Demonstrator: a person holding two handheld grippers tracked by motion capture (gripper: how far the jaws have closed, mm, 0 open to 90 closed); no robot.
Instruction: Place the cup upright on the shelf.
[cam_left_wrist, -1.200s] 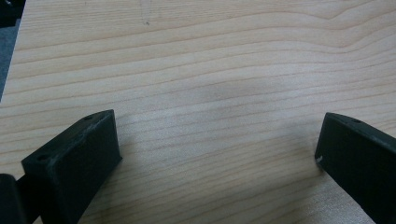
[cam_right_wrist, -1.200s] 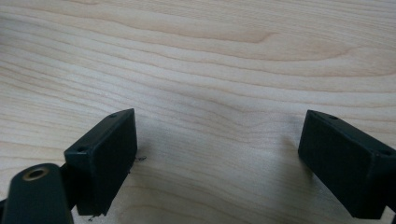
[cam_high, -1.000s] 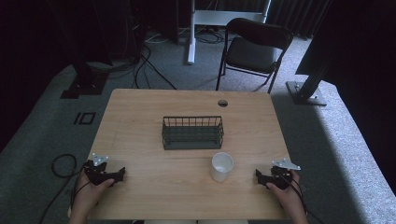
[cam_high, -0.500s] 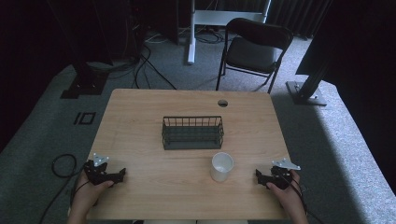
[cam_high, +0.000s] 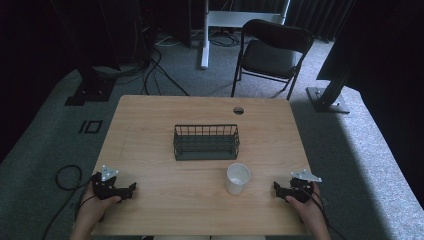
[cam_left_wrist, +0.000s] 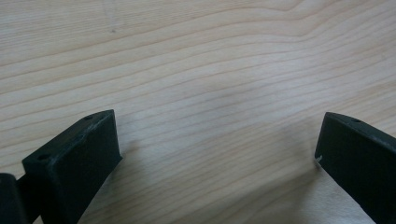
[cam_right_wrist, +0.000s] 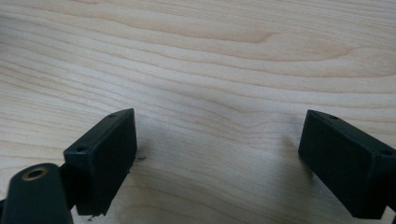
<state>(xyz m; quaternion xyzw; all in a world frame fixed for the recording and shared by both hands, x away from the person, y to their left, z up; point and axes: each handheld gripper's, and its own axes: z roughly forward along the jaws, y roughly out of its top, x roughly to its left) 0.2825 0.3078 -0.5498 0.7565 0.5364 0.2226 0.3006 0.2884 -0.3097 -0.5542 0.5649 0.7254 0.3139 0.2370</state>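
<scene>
Cups: one white cup (cam_high: 237, 178), near desk (cam_high: 165, 115) front edge.
Baskets: one wire basket (cam_high: 206, 142), centre.
Left hand-held gripper (cam_high: 131, 188): spread, empty.
Right hand-held gripper (cam_high: 276, 187): spread, empty.
Room: bare wood between each hand-held gripper and cup.

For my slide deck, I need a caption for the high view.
Two open grippers, left gripper and right gripper, rest on the table near a white cup and wire basket.

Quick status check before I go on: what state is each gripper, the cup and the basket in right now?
left gripper: open, nothing between the jaws, low at the table's near left edge
right gripper: open, nothing between the jaws, low at the table's near right edge
white cup: upright, looks empty, apart from both grippers
wire basket: upright at mid table, looks empty
folding chair: unfolded, seat bare
</scene>
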